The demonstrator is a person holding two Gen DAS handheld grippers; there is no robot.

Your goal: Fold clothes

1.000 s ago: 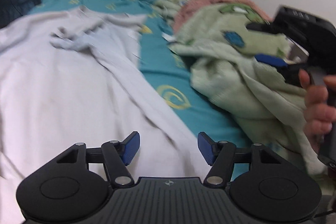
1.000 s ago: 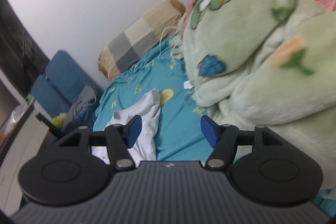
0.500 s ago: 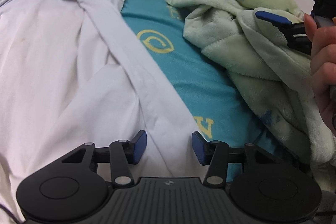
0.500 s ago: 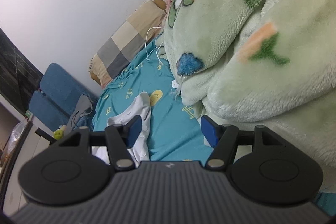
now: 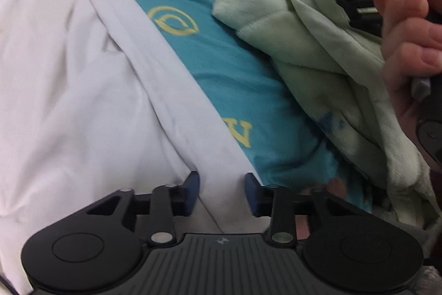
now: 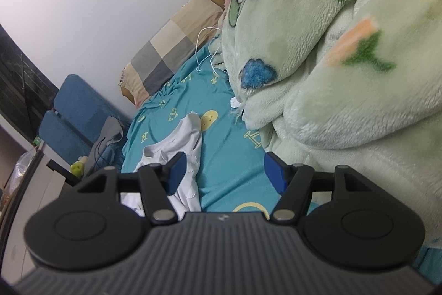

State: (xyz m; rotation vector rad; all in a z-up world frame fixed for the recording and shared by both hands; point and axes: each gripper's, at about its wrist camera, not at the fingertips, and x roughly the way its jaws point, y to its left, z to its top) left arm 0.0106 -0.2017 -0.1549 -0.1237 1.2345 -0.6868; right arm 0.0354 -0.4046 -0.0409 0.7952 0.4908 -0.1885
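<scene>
The left gripper [image 5: 221, 188] straddles the white garment [image 5: 83, 90] hem at six o'clock, jaws parted, likely to pinch it. The right gripper [image 6: 223, 174] waits agape, empty.

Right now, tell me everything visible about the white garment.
The white garment is thin, plain, woven-looking cloth, wrinkled and spread mostly flat on the teal bedsheet. A long folded strip, seemingly a sleeve or side panel, runs diagonally across it down to the left gripper, whose open jaws straddle that strip's lower end without clamping it. Its far end is bunched and crumpled. In the right wrist view its far corner lies on the sheet, apart from the green fleece blanket.
</scene>
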